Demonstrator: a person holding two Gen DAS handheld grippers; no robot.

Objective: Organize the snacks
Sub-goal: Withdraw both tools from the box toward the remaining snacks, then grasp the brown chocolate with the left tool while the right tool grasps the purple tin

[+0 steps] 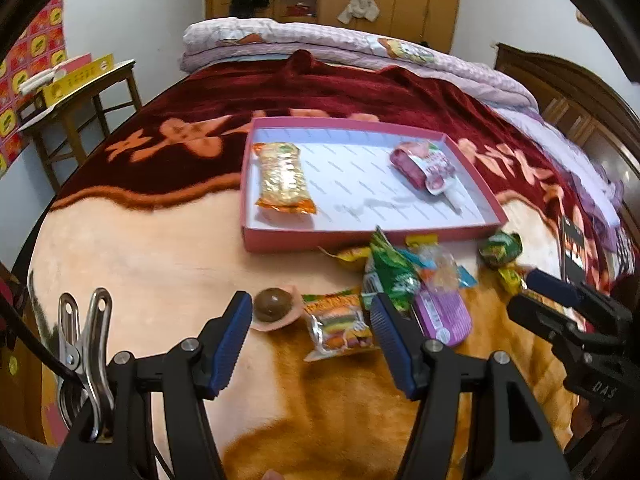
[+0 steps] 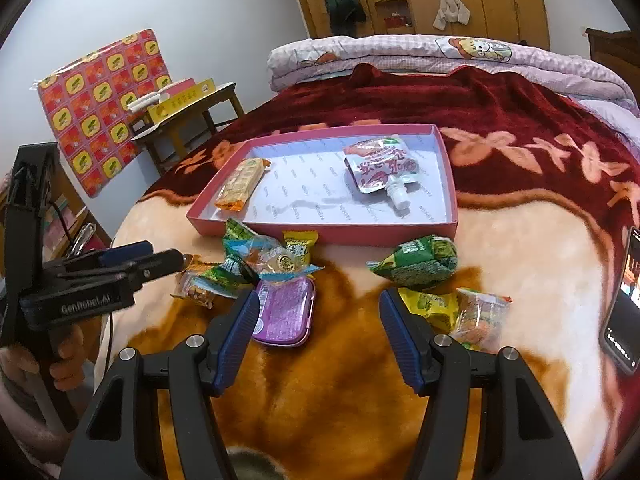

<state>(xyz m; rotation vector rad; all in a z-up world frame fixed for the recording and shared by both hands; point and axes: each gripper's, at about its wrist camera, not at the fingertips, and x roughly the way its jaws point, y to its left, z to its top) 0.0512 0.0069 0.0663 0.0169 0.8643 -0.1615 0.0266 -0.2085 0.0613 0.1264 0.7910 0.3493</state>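
A pink tray point(image 1: 360, 235) point(image 2: 320, 230) lies on the bed blanket and holds an orange biscuit pack point(image 1: 283, 178) point(image 2: 240, 184) and a red spouted drink pouch point(image 1: 426, 166) point(image 2: 380, 166). Loose snacks lie in front of it: a burger-print pack point(image 1: 340, 326), a brown chocolate ball in a cup point(image 1: 274, 304), a purple tin point(image 1: 442, 312) point(image 2: 285, 314), green packs point(image 1: 394, 272) point(image 2: 420, 262), yellow and orange packs point(image 2: 460, 312). My left gripper point(image 1: 312, 316) is open just above the burger-print pack. My right gripper point(image 2: 316, 312) is open over bare blanket between the tin and the yellow pack.
A phone point(image 2: 624, 300) lies at the blanket's right edge. A folded quilt point(image 1: 320, 44) sits at the far end of the bed. A wooden stool point(image 1: 76, 96) with a yellow box stands left of the bed. The right gripper shows in the left wrist view point(image 1: 540, 288).
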